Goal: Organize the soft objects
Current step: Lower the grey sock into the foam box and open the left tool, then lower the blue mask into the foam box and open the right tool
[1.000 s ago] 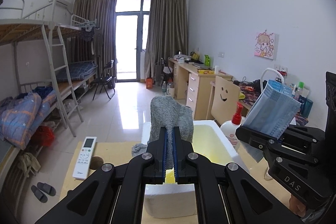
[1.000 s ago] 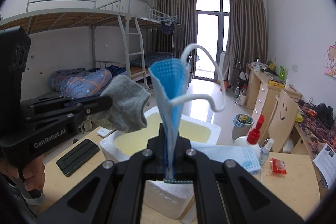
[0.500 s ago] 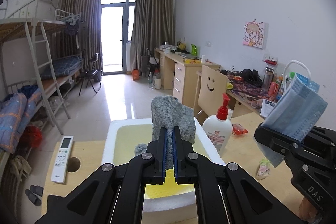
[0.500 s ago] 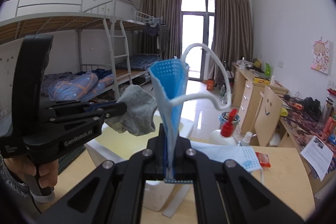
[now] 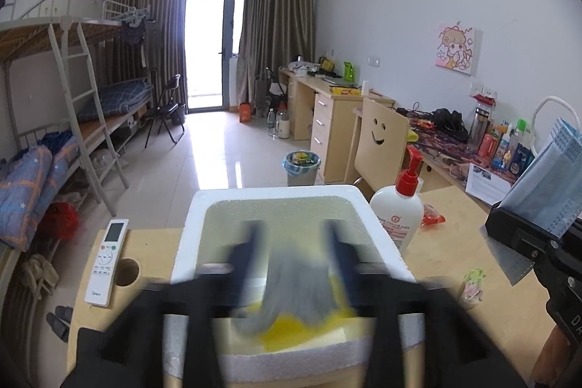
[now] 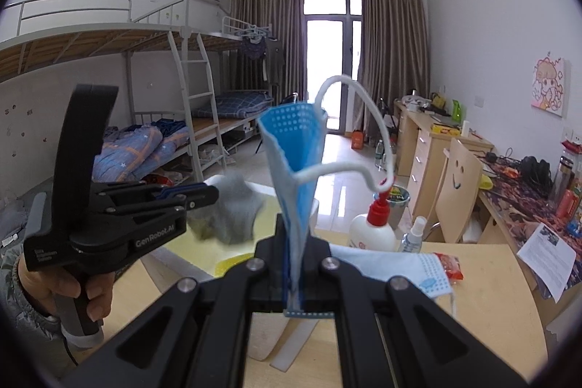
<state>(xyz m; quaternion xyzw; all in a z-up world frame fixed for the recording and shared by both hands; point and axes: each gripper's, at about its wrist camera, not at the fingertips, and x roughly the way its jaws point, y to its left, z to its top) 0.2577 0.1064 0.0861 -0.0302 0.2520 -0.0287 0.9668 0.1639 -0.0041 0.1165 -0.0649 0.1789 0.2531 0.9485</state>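
Left gripper (image 5: 294, 253), jaws just sprung apart, releases the grey sock (image 5: 300, 286) directly over the foam box (image 5: 189, 231), while the right gripper (image 6: 296, 264), clamped on 1 blue mask (image 6: 291, 148), waits beside the box.

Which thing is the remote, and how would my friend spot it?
Find the white foam box on the wooden table. To its left lies the remote, beside a round hole in the tabletop. It is the only long, white thing with a small screen and buttons.
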